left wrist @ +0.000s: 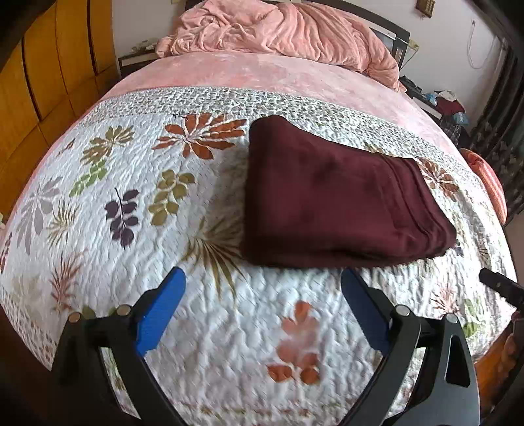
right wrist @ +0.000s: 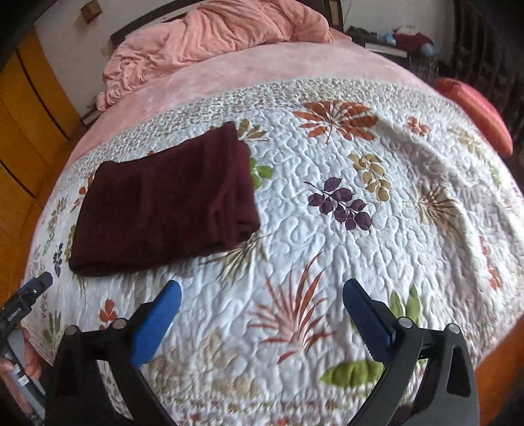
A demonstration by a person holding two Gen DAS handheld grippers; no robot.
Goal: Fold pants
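1. At the far left we see the yellow wooden cupboard [left wrist: 36, 75] along the wall, well apart from the work and playing no part in it.

2. Next comes the quilt [left wrist: 137, 183], white with printed leaves, spread flat over the bed. We judge it serves as the folding surface, since it is broad and level.

3. Our left gripper [left wrist: 262, 295] hangs above the quilt's near part, pointing down at a slant. Its blue fingers [left wrist: 160, 314] stand wide apart with nothing between them and touch no cloth; only bare quilt shows in the gap.

4. Just beyond and slightly to the right of that gripper lie the pants [left wrist: 330, 200], dark maroon, folded into a compact, thick rectangle lying flat on the quilt. The stacked layers show along their right edge. We judge the fold done or nearly so: the bundle holds its shape unaided, which fits both grippers standing clear of it.

5. Our right gripper [right wrist: 262, 298] is to the right of the pants, over open quilt. Its fingers [right wrist: 154, 324] are likewise spread wide and empty, apart from the cloth. In its view the pants [right wrist: 163, 200] lie up and to the left, near the quilt's patterned border.

6. Behind everything, a pink blanket [left wrist: 281, 29] is heaped at the head of the bed, out of the way.

7. At the far right an orange cushion [right wrist: 475, 111] lies at the bed's edge, near nothing we handle.
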